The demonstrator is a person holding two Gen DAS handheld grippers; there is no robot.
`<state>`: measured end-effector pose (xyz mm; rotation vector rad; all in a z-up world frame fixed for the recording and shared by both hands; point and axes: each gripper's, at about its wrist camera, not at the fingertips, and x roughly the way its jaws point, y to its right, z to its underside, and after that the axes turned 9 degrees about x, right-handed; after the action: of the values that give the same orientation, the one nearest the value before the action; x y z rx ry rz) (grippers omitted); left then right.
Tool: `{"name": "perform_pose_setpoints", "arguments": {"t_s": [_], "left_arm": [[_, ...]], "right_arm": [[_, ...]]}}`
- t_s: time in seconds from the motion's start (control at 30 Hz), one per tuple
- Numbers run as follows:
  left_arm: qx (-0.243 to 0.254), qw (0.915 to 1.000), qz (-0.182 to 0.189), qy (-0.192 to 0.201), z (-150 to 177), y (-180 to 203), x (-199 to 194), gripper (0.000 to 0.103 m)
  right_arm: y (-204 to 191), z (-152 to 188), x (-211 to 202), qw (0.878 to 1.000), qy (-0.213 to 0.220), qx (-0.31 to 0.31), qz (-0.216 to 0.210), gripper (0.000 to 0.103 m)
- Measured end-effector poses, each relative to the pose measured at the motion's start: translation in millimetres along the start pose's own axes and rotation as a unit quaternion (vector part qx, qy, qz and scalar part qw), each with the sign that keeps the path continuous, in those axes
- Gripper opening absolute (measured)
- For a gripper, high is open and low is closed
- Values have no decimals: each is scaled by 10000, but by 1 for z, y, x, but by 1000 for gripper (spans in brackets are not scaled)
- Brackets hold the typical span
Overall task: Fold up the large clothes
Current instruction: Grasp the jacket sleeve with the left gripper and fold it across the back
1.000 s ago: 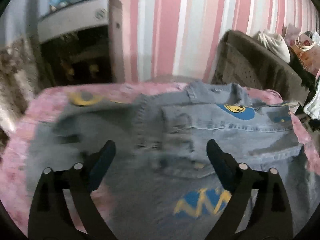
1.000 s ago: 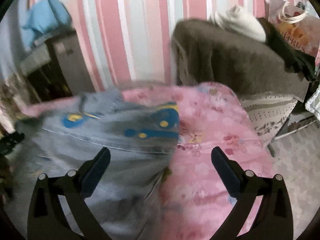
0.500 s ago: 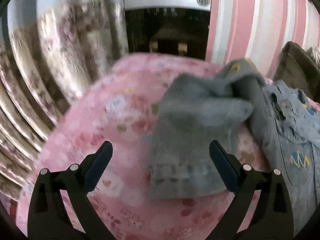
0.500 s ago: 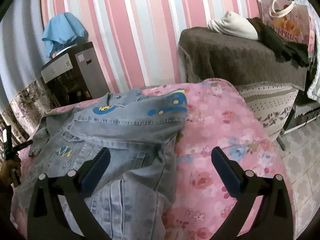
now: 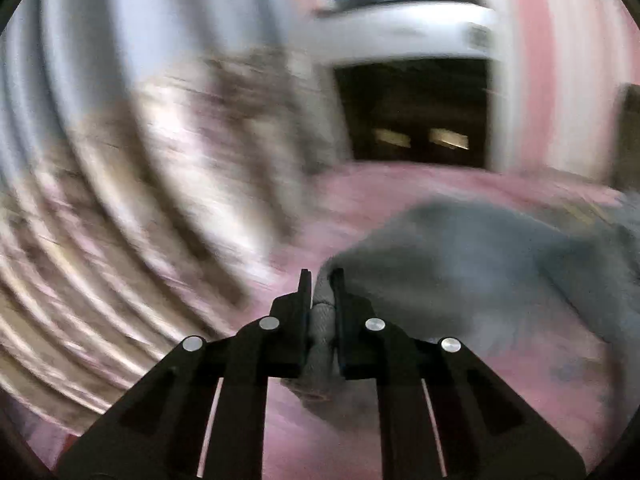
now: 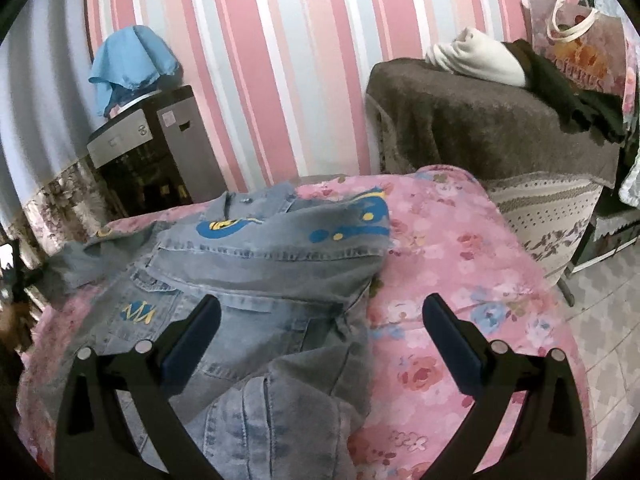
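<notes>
The left gripper (image 5: 320,280) is clamped on a grey sleeve (image 5: 460,264) of the denim jacket (image 6: 256,280), the cloth bunched between its fingers; this view is badly blurred. The jacket lies spread on the pink floral bedcover (image 6: 460,264), from nine o'clock to centre. The right gripper (image 6: 320,316) hovers over it, jaws wide apart, holding nothing.
</notes>
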<state>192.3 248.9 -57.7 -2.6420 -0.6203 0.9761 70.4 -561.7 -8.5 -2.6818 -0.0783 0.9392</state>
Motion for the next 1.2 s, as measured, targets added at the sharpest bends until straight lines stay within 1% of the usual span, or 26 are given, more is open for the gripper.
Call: {"name": "perform_pose_setpoints", "arguments": {"t_s": [0.03, 0.07, 0.1, 0.13, 0.17, 0.2, 0.23, 0.27, 0.3, 0.43, 0.5, 0.57, 0.6, 0.63, 0.73, 0.77, 0.8, 0.87, 0.93, 0.97, 1.03, 1.07, 1.1, 1.13, 1.2], "left_arm": [[-64, 9995, -300, -105, -6, -24, 10, 17], [-82, 9992, -340, -216, -8, -34, 17, 27], [-23, 9985, -477, -268, -9, -43, 24, 31], [48, 9969, -760, -194, -8, -48, 25, 33], [16, 9966, -809, -130, -7, -52, 24, 41], [-87, 9974, -704, -136, -5, -58, 24, 50], [-333, 9982, -427, -266, -1, -65, 24, 71], [-545, 9977, -210, -338, 3, -69, 22, 77], [-712, 9969, 66, -326, 8, -70, 17, 76], [-635, 9970, 413, -156, 30, -51, -4, 76], [-566, 9972, 485, 32, 44, -35, -20, 76], [-278, 9978, 549, 264, 60, -17, -34, 76], [-167, 9980, 544, 281, 67, -11, -36, 76], [-61, 9980, 592, 208, 72, -3, -38, 76], [-10, 9962, 862, -77, 84, 13, -37, 76], [-28, 9959, 886, -199, 86, 17, -34, 77], [-123, 9954, 894, -314, 88, 16, -29, 77], [-534, 9913, 1026, -631, 87, 9, -13, 77], [-738, 9905, 901, -735, 80, 3, 0, 77], [-832, 9898, 788, -852, 79, 1, 6, 79], [-1035, 9855, 862, -1029, 74, -3, 22, 79], [-1159, 9827, 970, -1075, 70, -4, 30, 79], [-1209, 9814, 1003, -1099, 68, -4, 35, 79], [-1269, 9799, 1050, -1126, 65, -2, 40, 77], [-1265, 9780, 1193, -1154, 59, 6, 48, 64]], "right_arm": [[-1, -1, 0, 10000, 10, 0, -8, 101], [-2, -1, 0, 10000, -2, -5, -22, 101], [-3, -1, 1, 10000, -9, -14, -25, 101], [-4, -1, 2, 10000, -14, -30, -38, 101], [-7, 0, 4, 10000, -32, -49, -62, 101], [-8, 0, 5, 9999, -49, -58, -69, 101], [-10, 0, 7, 9999, -73, -75, -76, 101], [-13, 1, 8, 9999, -92, -105, -79, 101], [-14, 1, 10, 9998, -103, -138, -81, 101], [-21, 2, 12, 9997, -123, -186, -129, 101], [-23, 3, 11, 9996, -133, -199, -172, 101], [-22, 4, 10, 9995, -165, -173, -230, 101], [-21, 5, 10, 9994, -183, -153, -247, 101], [-20, 6, 11, 9994, -211, -139, -257, 101], [-15, 7, 10, 9993, -229, -54, -280, 101], [-13, 8, 10, 9993, -240, -5, -302, 101], [-11, 8, 9, 9992, -246, 19, -312, 101], [-12, 10, 8, 9992, -246, 6, -299, 101], [-11, 10, 8, 9993, -252, -6, -282, 101], [-11, 10, 8, 9993, -245, -1, -280, 101], [-9, 8, 8, 9994, -223, 28, -269, 101], [-9, 8, 10, 9994, -236, 39, -258, 101], [-9, 8, 11, 9994, -242, 40, -246, 101], [-9, 7, 13, 9994, -257, 32, -237, 101], [-9, 6, 15, 9994, -278, 16, -207, 101]]}}
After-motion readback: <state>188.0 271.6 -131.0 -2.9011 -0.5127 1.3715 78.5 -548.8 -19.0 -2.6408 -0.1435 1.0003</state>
